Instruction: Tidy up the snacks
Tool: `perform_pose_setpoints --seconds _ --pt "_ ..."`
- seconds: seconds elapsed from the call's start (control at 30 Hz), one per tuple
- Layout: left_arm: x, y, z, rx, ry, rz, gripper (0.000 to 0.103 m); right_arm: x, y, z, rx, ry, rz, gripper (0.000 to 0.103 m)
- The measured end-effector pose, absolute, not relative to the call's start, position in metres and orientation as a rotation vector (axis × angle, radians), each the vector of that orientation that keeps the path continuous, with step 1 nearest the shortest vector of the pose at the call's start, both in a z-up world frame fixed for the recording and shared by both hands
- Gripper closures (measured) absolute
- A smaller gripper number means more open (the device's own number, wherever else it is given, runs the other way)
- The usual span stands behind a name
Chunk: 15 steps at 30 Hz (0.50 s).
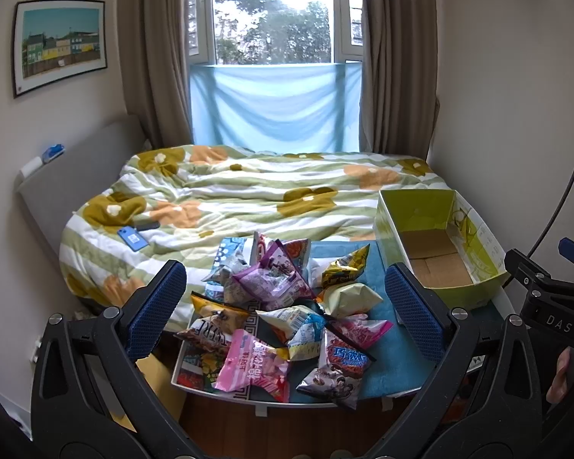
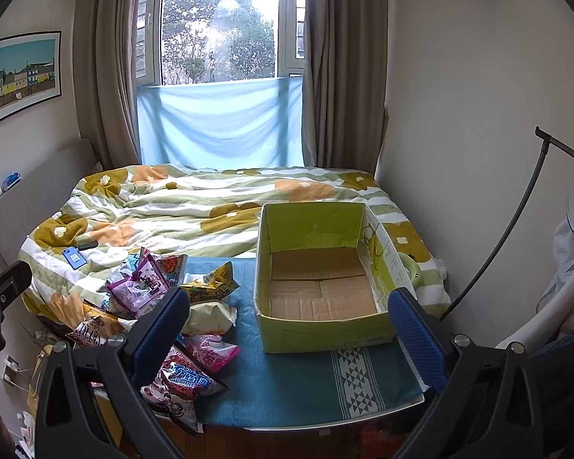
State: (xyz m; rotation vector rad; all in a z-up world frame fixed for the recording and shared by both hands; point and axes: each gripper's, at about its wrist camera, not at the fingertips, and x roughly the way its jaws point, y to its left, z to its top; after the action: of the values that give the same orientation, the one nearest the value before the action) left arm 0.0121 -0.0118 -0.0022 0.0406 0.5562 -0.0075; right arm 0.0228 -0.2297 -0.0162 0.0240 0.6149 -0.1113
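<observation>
A pile of several snack bags [image 1: 283, 313] lies on a small table with a teal cloth [image 2: 287, 390]. The pile also shows at the left of the right wrist view [image 2: 164, 306]. An empty green cardboard box [image 2: 321, 279] stands on the table's right side, also seen in the left wrist view [image 1: 440, 244]. My left gripper [image 1: 287, 306] is open and empty, held above and short of the pile. My right gripper [image 2: 291, 329] is open and empty, in front of the box. The right gripper's body shows at the right edge of the left wrist view [image 1: 547, 306].
A bed with a flowered quilt [image 1: 248, 191] lies behind the table, with a blue phone [image 1: 134, 238] on it. A window with curtains is at the back. A wall [image 2: 459, 114] and a lamp stand [image 2: 516, 229] are at the right.
</observation>
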Motion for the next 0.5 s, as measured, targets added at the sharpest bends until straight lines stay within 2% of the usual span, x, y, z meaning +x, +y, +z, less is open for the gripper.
perform_pose_setpoints --seconds 0.5 --pt "0.007 -0.002 -0.001 0.019 0.58 0.025 0.001 0.022 -0.236 -0.015 0.058 0.627 -0.072 0.0"
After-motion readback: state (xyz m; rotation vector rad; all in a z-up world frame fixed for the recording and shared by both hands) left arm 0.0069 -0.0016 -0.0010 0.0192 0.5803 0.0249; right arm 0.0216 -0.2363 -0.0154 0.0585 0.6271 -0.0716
